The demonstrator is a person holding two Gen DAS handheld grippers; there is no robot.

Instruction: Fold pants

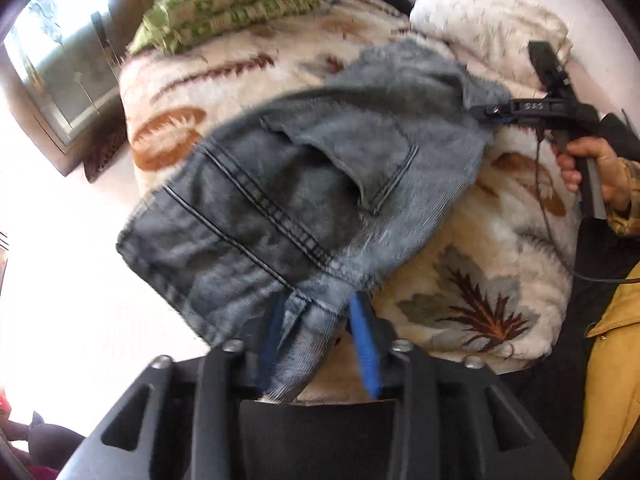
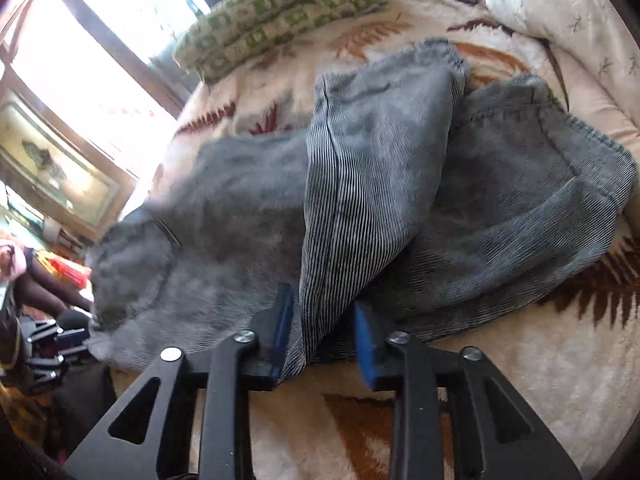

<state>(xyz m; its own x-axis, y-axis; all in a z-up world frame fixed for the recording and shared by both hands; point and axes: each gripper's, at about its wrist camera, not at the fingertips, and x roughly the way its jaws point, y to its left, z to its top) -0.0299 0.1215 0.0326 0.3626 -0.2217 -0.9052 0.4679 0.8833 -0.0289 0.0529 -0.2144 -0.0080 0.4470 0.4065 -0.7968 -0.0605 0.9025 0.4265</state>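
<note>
Grey corduroy pants point(image 1: 304, 200) lie across a leaf-patterned fleece blanket point(image 1: 480, 280) on a bed, partly lifted. My left gripper point(image 1: 320, 332) holds a bunch of fabric at the waist end between its blue pads. My right gripper point(image 1: 492, 116) grips the far end of the pants at the right. In the right wrist view my right gripper point(image 2: 324, 332) has a fold of striped-looking corduroy point(image 2: 360, 200) between its pads, and the left gripper point(image 2: 68, 340) shows at the far left edge on the pants.
A folded green-and-white patterned quilt point(image 1: 236, 4) lies at the far end of the bed. A white pillow point(image 1: 488, 20) sits at the far right. A cabinet with glass point(image 1: 68, 68) stands left of the bed.
</note>
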